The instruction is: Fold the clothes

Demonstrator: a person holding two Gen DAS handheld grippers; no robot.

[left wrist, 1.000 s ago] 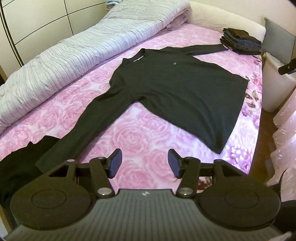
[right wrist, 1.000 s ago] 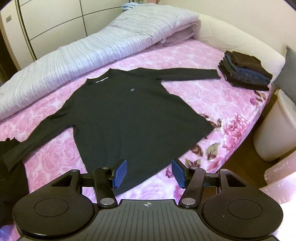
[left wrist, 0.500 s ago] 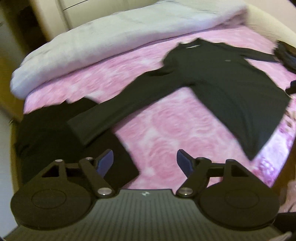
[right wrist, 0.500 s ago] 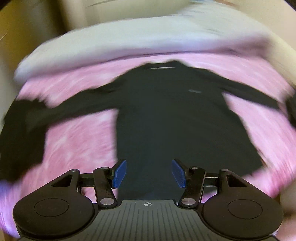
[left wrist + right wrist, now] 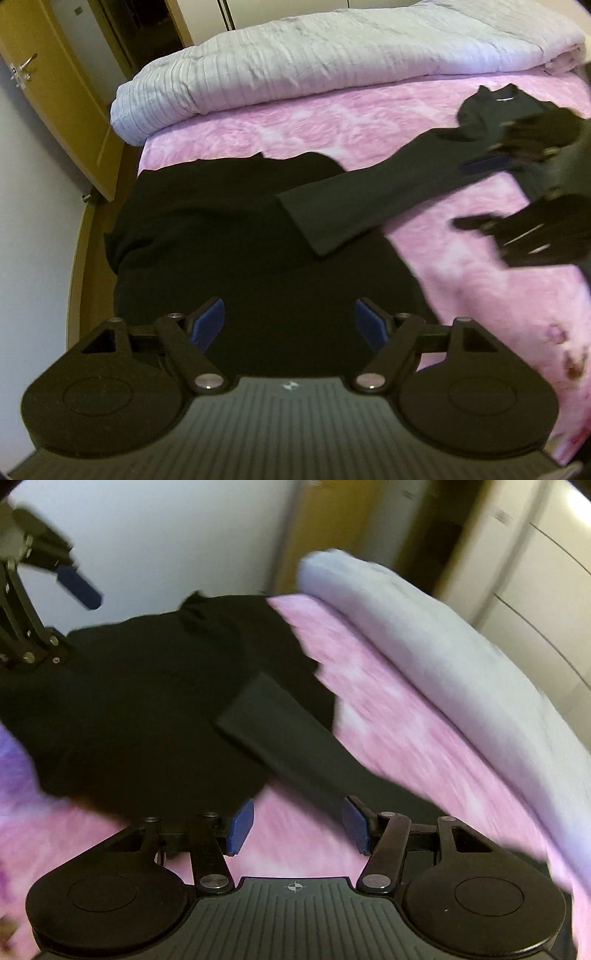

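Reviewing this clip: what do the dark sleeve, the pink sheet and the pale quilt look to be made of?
Dark sleeve: looks like a soft matte knit, limp with a neat hemmed cuff; the fibre cannot be told. Pink sheet: thin printed fabric with a rose pattern, probably cotton-like. Pale quilt: padded, puffy fabric with stitched ribs.

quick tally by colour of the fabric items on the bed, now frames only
Black: 2, the long-sleeved top whose cuff lies across the dark garment pile
Pale grey-blue: 1, the rolled duvet
Pink: 1, the floral sheet
Total: 4
The pile may hold more than one piece; I cannot tell.
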